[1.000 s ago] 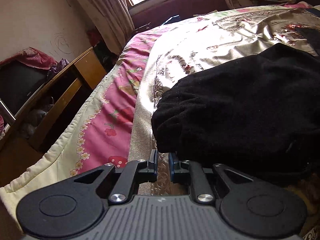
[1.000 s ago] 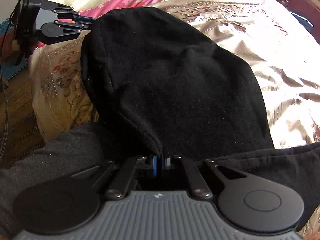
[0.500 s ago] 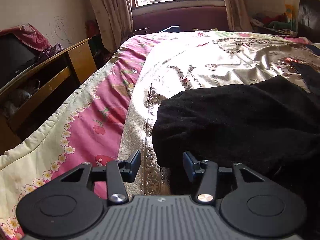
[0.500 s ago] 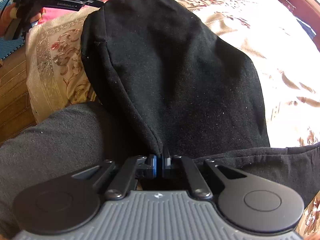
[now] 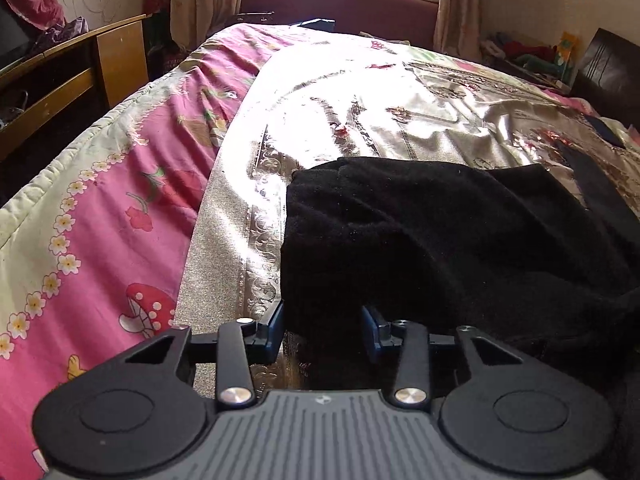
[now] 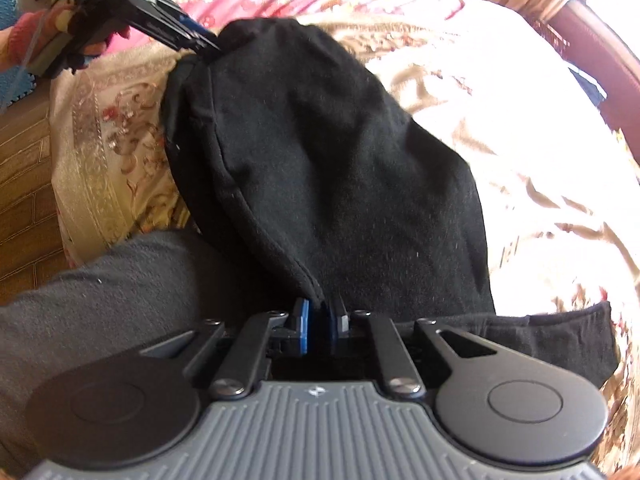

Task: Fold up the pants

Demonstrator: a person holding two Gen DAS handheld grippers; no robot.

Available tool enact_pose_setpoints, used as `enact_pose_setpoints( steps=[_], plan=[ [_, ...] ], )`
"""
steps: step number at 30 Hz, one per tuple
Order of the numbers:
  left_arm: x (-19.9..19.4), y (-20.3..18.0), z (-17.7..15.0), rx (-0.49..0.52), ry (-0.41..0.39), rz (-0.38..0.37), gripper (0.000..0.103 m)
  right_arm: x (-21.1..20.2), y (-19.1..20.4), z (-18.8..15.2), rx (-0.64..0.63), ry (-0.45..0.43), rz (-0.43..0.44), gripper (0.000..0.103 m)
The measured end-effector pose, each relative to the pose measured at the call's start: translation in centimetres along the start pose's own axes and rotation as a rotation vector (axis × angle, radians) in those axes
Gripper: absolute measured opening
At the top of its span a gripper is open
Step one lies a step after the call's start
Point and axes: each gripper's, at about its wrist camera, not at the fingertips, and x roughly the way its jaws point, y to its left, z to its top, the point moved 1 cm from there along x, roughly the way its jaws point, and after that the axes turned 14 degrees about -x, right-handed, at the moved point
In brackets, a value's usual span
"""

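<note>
1 black pants (image 5: 440,232) | left gripper (image 5: 322,330) spread – astride hem | right gripper (image 6: 320,326) pinching fold

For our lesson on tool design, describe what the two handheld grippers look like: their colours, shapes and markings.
Both look alike. The left gripper and right gripper each have a grey ribbed body with a small white logo, two black round-ended plates, black link bars with silver screws, and blue-padded fingers. In the right wrist view, the left gripper shows white lettering too blurred to read.
</note>
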Motion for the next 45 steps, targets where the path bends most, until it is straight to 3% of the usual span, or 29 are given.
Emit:
enact_pose_setpoints(
  steps=[1,3,4,5,10,13,16,17,18,22,29,33,36,39,42,44,45],
  plan=[
    [-0.1,0.0,0.1,0.002,-0.002,-0.002,0.050,-0.2,0.6,0.6,-0.035,-0.033,-0.005,0.017],
    [-0.3,0.1,0.2,-0.002,-0.013,0.007,0.039,0.1,1.9,1.9,-0.110,-0.109,-0.002,0.034],
    [-0.3,0.3,0.3,-0.014,-0.017,0.022,0.026,0.7,2.4,2.5,-0.141,-0.125,-0.003,0.039],
    [-0.4,0.6,0.4,-0.028,-0.018,0.026,0.025,1.7,3.0,3.2,-0.170,-0.141,-0.005,0.043],
    [-1.1,0.9,0.2,-0.063,-0.016,0.018,0.025,7.4,4.0,6.0,-0.174,-0.158,0.011,0.044],
    [-1.0,0.6,0.3,-0.053,-0.009,0.016,0.031,10.4,4.0,6.6,-0.147,-0.127,-0.011,0.041],
    [0.0,0.5,0.4,-0.044,0.013,0.015,0.038,10.9,3.9,6.4,-0.119,-0.132,0.014,0.023],
    [0.5,0.5,0.4,-0.038,0.012,0.025,0.038,10.6,3.9,6.3,-0.119,-0.139,0.017,0.010],
    [0.9,0.4,0.3,-0.033,0.010,0.037,0.038,10.2,3.8,6.2,-0.119,-0.145,0.015,0.006],
    [0.4,0.0,0.3,-0.020,-0.014,0.064,0.023,8.3,3.0,6.2,-0.066,-0.174,0.034,0.006],
    [-5.9,0.3,-0.1,-0.052,-0.090,0.014,0.015,2.0,2.8,5.9,-0.026,-0.270,0.045,0.006],
    [-4.9,0.7,-2.0,-0.067,-0.040,0.067,0.015,5.8,5.0,5.1,0.010,-0.195,0.133,0.006],
    [-3.3,0.0,-3.3,-0.046,-0.022,0.104,0.015,9.1,6.6,5.1,-0.032,-0.136,0.096,0.007],
    [-4.2,-0.6,-3.1,-0.047,-0.087,0.135,0.017,9.0,6.1,5.8,0.008,-0.134,0.108,0.007],
    [-6.3,-1.2,-2.2,-0.058,-0.206,0.179,0.018,9.4,5.2,5.7,0.054,-0.130,0.132,0.008],
    [-7.1,-2.9,-2.0,0.006,-0.243,0.156,0.019,9.5,5.6,5.5,0.050,-0.131,0.128,0.011],
    [-6.7,-4.1,-2.1,0.047,-0.226,0.138,0.020,9.5,5.6,5.4,0.060,-0.136,0.125,0.011]
  ],
)
